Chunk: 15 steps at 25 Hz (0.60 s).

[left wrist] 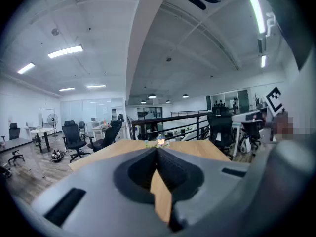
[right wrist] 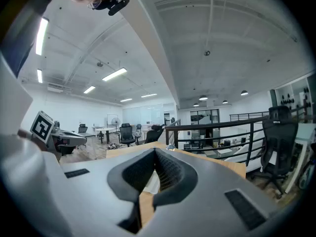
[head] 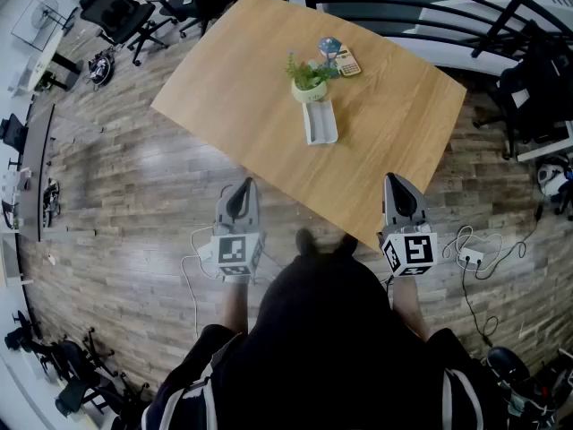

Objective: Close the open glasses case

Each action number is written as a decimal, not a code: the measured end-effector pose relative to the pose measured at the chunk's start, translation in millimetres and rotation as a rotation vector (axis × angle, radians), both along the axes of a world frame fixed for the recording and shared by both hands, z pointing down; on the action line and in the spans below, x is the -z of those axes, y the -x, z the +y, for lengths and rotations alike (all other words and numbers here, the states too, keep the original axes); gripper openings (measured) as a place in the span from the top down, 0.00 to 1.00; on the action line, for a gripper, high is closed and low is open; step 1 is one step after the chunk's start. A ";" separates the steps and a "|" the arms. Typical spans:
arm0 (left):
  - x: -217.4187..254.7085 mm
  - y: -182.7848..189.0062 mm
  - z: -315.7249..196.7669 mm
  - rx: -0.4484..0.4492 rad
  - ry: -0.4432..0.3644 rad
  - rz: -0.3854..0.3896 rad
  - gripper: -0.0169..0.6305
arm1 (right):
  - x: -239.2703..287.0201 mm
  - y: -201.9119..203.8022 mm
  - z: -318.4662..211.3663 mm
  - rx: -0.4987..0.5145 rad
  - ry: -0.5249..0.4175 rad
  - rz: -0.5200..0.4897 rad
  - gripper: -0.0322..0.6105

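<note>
In the head view, the open glasses case (head: 320, 122) lies white in the upper middle of the frame on the counter (head: 394, 141), its far end just beside a potted plant (head: 308, 81). The left hand-held gripper (head: 243, 191) and right hand-held gripper (head: 395, 186) hover at lower centre, well apart from it. A careless reach could tip the plant.

In the left gripper view, the jaws (left wrist: 157, 151) are pressed together and hold nothing.

In the right gripper view, the jaws (right wrist: 155, 151) are likewise together and empty. A closed tip nudging the lid may skid the light case away unless the other gripper braces it.
</note>
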State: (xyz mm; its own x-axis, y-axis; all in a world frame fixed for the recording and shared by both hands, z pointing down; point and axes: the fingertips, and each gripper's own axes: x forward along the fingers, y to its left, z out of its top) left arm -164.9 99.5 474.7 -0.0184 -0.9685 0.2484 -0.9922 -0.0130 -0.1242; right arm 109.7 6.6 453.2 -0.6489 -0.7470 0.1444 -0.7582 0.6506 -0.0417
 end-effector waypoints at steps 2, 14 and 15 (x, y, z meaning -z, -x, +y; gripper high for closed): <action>-0.2 0.0 -1.2 0.000 0.001 0.002 0.98 | -0.6 0.6 -0.2 -0.001 0.005 -0.003 0.93; -0.3 -9.9 -5.1 -0.007 0.006 -0.004 0.98 | 4.4 -6.9 -1.1 -0.006 -0.012 -0.045 0.93; 0.4 -11.4 -4.9 -0.007 0.008 -0.007 0.98 | 4.3 -8.6 -0.9 -0.008 -0.014 -0.046 0.93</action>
